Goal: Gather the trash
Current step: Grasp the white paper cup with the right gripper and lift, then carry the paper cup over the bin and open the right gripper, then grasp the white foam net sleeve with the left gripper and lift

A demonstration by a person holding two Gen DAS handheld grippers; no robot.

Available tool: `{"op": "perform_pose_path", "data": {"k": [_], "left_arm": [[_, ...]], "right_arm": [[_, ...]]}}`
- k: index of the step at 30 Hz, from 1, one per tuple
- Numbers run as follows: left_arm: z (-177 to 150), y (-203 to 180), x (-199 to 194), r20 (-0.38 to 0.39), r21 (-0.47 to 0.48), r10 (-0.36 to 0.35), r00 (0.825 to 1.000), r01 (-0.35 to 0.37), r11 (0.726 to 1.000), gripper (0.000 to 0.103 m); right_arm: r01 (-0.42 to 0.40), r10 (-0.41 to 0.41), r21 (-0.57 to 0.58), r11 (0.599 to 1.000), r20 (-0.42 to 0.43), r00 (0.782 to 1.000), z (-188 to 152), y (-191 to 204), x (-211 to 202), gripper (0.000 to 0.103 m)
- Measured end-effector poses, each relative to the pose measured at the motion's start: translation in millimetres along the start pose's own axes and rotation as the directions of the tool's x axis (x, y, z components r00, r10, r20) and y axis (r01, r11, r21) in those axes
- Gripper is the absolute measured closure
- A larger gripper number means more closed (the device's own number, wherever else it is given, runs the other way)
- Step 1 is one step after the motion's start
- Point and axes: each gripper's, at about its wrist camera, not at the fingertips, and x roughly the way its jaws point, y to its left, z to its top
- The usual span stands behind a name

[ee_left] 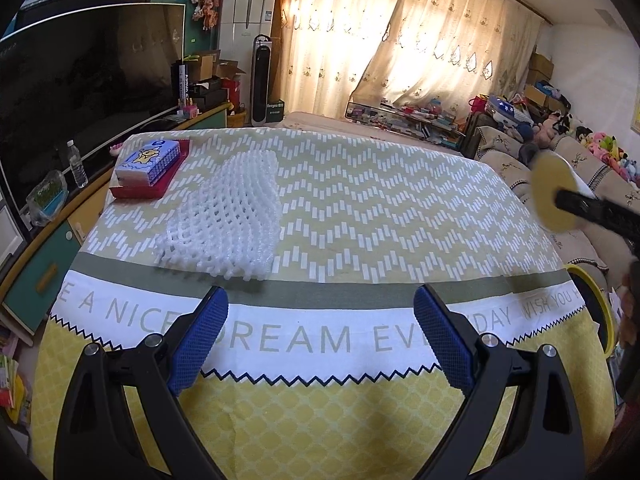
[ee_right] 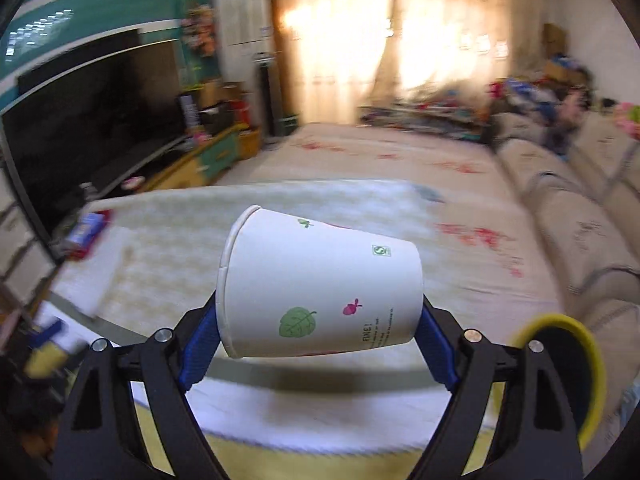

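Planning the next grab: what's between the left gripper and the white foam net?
Only bare printed tablecloth lies between the open left gripper and the white foam net, per the left wrist view.

White leaf-printed paper cup (ee_right: 320,284), white foam netting (ee_left: 224,216), yellow-rimmed bin (ee_right: 576,364).

In the right wrist view almost the whole room is blurred: the table (ee_right: 328,208), the blue box (ee_right: 86,228) near its left edge and the sofa (ee_right: 572,224) show no sharp detail. The paper cup (ee_right: 320,284) hides the tips of the right gripper (ee_right: 320,330), and the small print on the cup is too small to read. The yellow-rimmed bin (ee_right: 576,364) is partly covered by the gripper's frame. In the left wrist view the same bin (ee_left: 596,304) is cut off near the right edge, only part of its rim shows. The words printed on the tablecloth (ee_left: 304,336) are partly hidden behind the left gripper (ee_left: 320,320)
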Motion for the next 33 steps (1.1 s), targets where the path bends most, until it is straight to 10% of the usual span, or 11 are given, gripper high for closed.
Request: {"op": "perform_pose_path", "data": {"k": [14,23,33], "left_arm": [[0.4,-6.2,0.3,-0.003,0.029,0.001,1.000,-0.001,1.000,0.010],[1.2,-9.0,7.0,-0.040,0.041,0.003,0.999,-0.001,0.999,0.010],[38.1,18.9,22.9,-0.116,0.050,0.192,0.975,-0.187,0.981,0.005]], "right_arm": [[0.317,-0.308,0.277,0.907,-0.075,0.948,-93.5,-180.2,-47.6,0.022],[0.309,-0.316,0.327,0.893,-0.031,0.948,-101.4,-194.2,-60.8,0.017],[0.239,-0.262,0.297,0.924,0.041,0.964,-98.1,-169.7,-74.2,0.016]]}}
